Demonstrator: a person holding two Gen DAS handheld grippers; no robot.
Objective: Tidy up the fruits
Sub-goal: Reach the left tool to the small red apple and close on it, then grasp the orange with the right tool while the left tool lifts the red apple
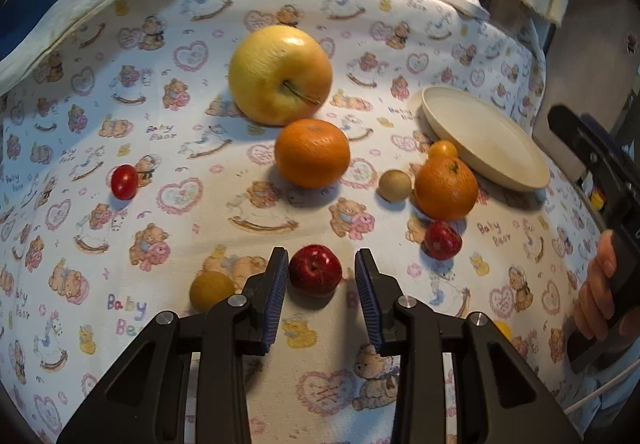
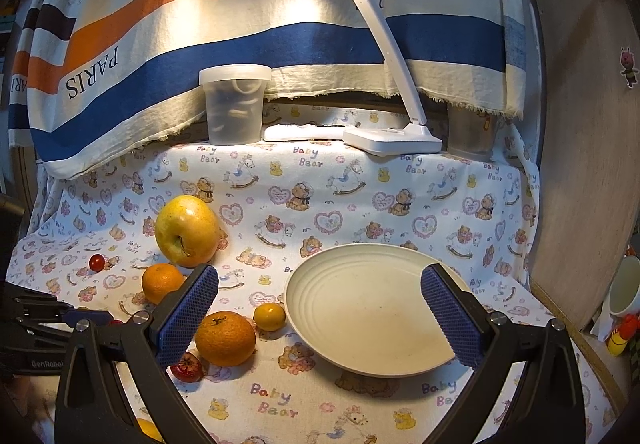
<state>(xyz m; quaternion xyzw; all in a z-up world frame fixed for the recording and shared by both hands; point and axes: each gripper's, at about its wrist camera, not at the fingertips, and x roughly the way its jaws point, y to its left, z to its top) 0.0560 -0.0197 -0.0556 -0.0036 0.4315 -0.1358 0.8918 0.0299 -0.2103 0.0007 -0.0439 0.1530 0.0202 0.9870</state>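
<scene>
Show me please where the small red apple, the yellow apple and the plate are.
small red apple [image 1: 315,270], left wrist view, middle of its skin.
yellow apple [image 1: 280,74], left wrist view, its front face.
plate [image 2: 360,308], right wrist view, bare inner floor.

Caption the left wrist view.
Open left claw straddles a small red apple on the bear-print cloth; cream plate empty.
</scene>
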